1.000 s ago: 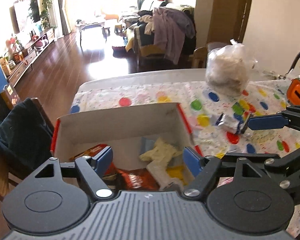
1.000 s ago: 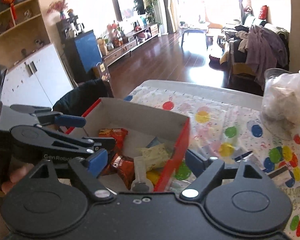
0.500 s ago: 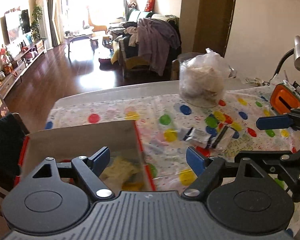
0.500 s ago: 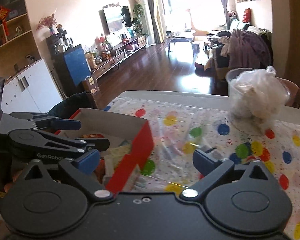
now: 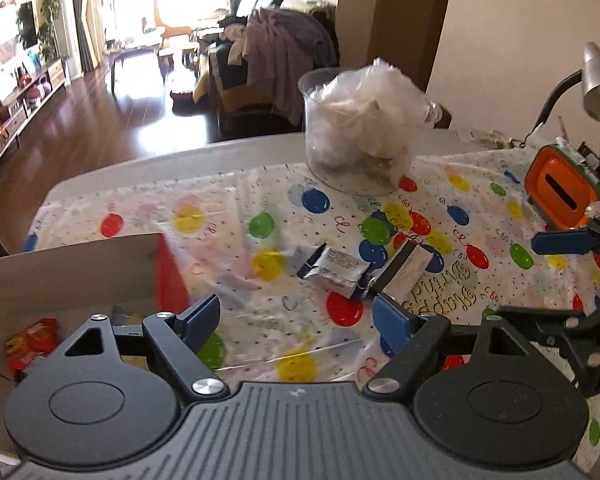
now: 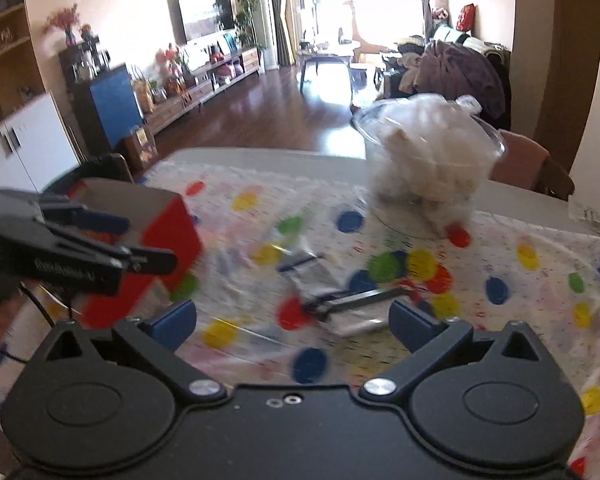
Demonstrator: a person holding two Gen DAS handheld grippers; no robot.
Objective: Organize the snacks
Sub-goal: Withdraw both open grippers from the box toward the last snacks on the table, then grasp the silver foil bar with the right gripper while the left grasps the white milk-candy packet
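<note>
The left tool [image 5: 296, 316] hangs over the counter [image 5: 228, 216] with its blue pads spread wide and nothing between them; its jaws have just been opening a little further. Just ahead of its right-hand pad lie two silver snack packets [image 5: 336, 268] touching end to end on the balloon-print cloth, one flat, the other propped at a tilt. Close on its left-hand side sits the cardboard box [image 5: 72, 264] with its red outer wall, and a red-orange snack bag [image 5: 32, 344] shows inside against the near corner. Further ahead and a little to the right stands a clear round tub [image 5: 356, 148] stuffed with a crinkled plastic bag. Off to the far right of this tool an orange container [image 5: 560, 192] with a slot in its lid rests near the counter's edge, with a desk lamp [image 5: 596, 80] bent over behind it. The right tool [image 6: 292, 324] is likewise empty, its jaws having just been opening to a very wide gap. The same packets [image 6: 340, 300] lie directly ahead of it, just beyond the line between its pads, blurred in this view. To its left the red-sided box [image 6: 160, 240] stands well inside reach, with the left tool's [image 6: 140, 240] dark fingers crossing in front of it. Ahead and slightly right sits the tub [image 6: 428, 168] with its bag. Beyond the counter's far edge are the dark wood floor [image 6: 284, 120] and a couch heaped with clothes [image 6: 460, 68].
</note>
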